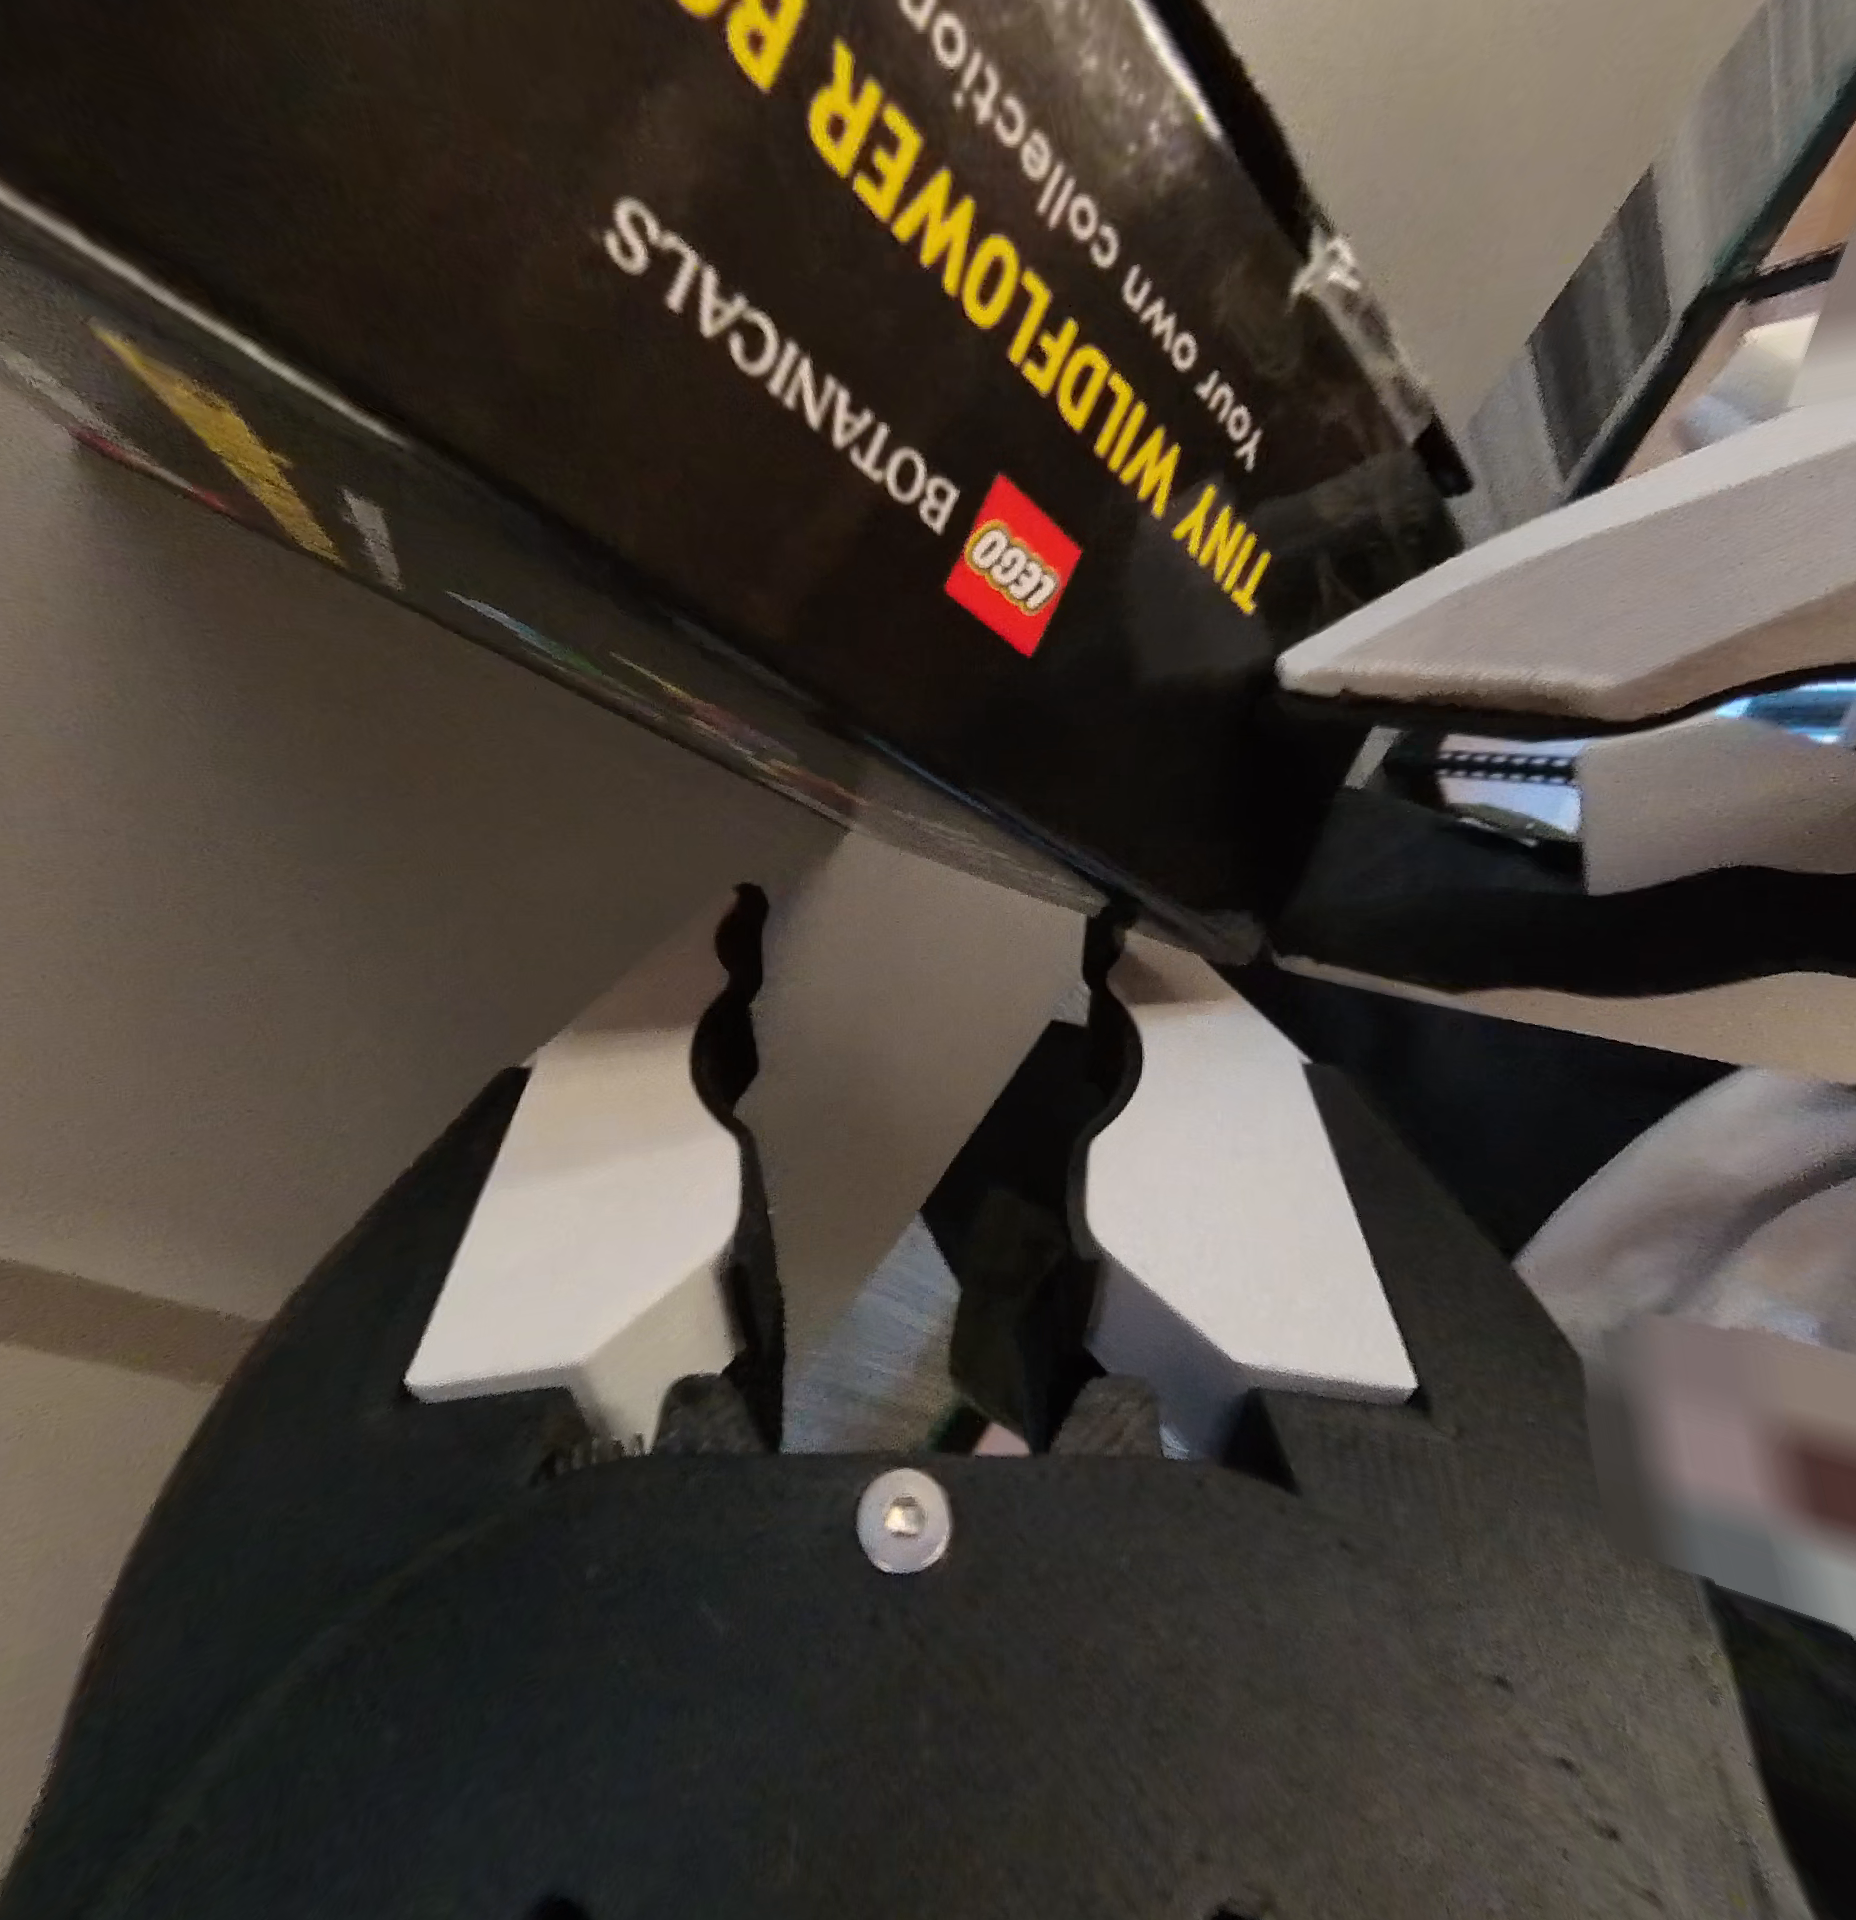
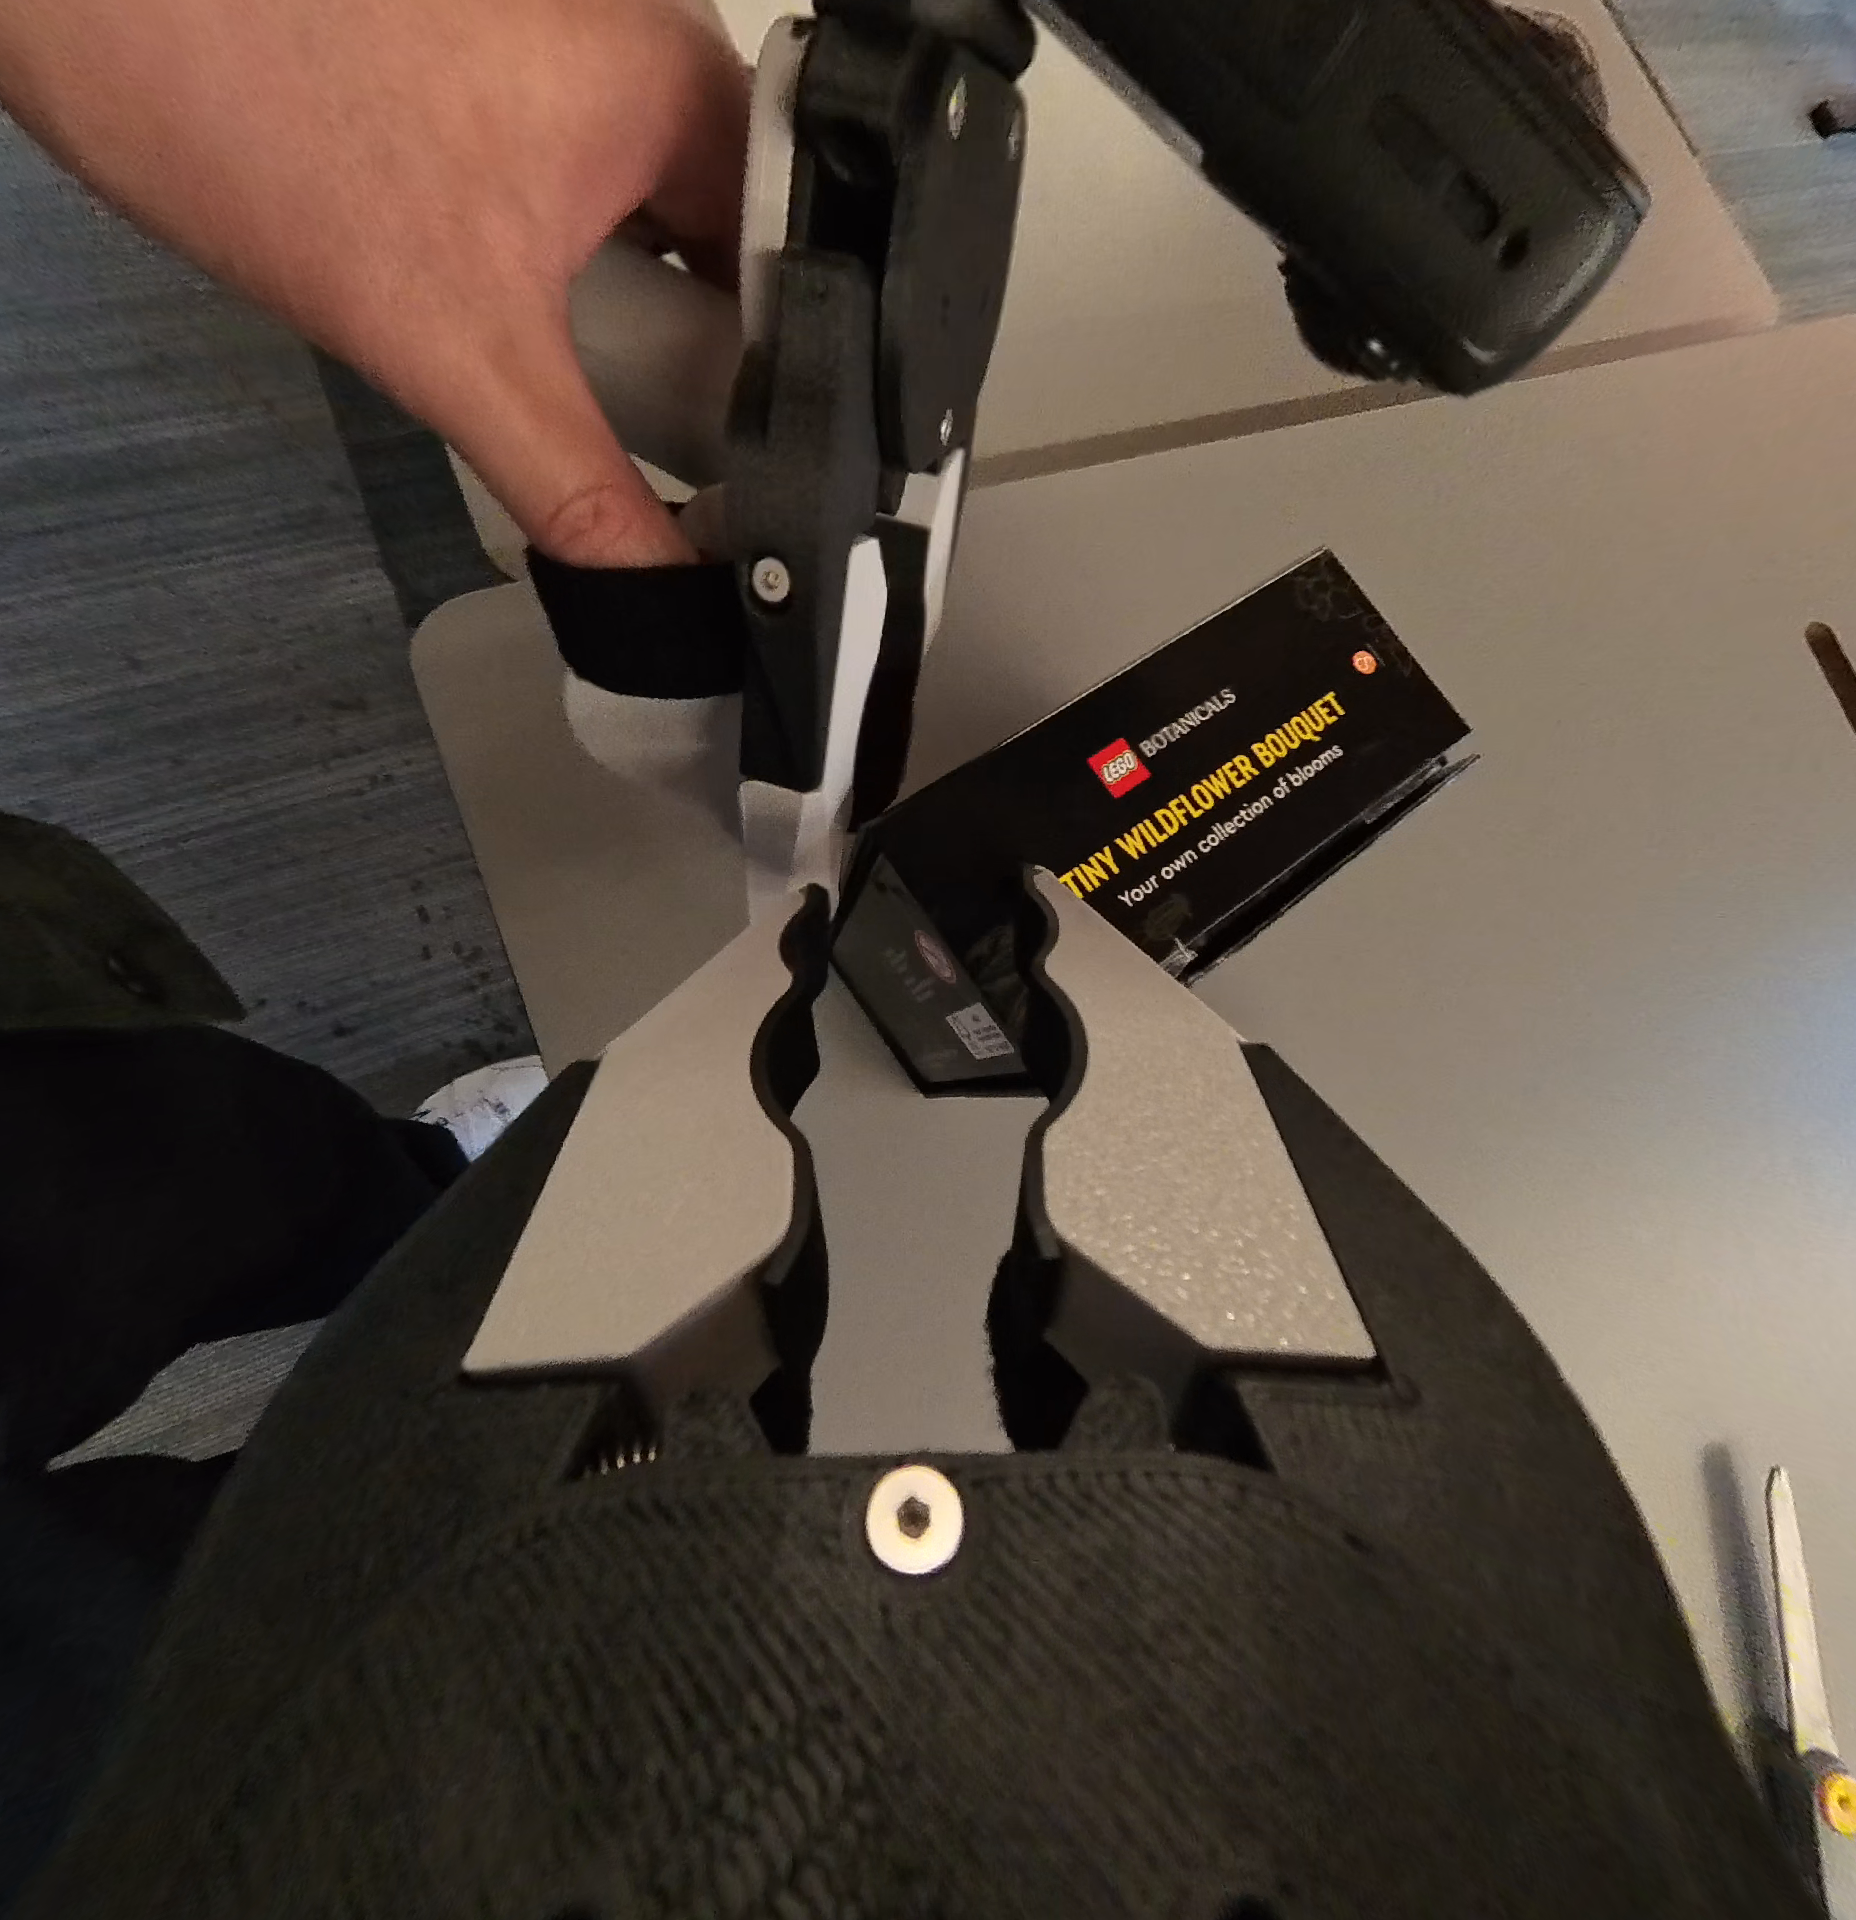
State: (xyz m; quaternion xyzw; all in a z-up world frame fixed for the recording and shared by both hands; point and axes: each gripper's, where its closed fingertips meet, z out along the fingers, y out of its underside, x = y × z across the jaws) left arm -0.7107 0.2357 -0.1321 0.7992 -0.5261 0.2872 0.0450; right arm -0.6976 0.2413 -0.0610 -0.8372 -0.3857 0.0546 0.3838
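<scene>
A flat black box (image 2: 1267,748) with yellow writing and a red logo lies slanted on the grey table (image 2: 1526,1039). My right gripper (image 2: 926,894) straddles the box's near end with one finger on each side and looks shut on it. It also shows in the left wrist view (image 1: 1282,800), clamping the box (image 1: 695,416) from the right. My left gripper (image 1: 926,909) is open and empty, its tips at the box's long lower edge. In the right wrist view the left gripper (image 2: 810,852) points down at the box's near left corner. The box's far end flap looks open.
A person's hand (image 2: 436,260) holds the left gripper's handle. Scissors (image 2: 1786,1621) lie on the table at the lower right. A seam (image 2: 1319,405) and a slot (image 2: 1849,707) cut the tabletop. Carpeted floor (image 2: 176,623) lies past the table's left edge.
</scene>
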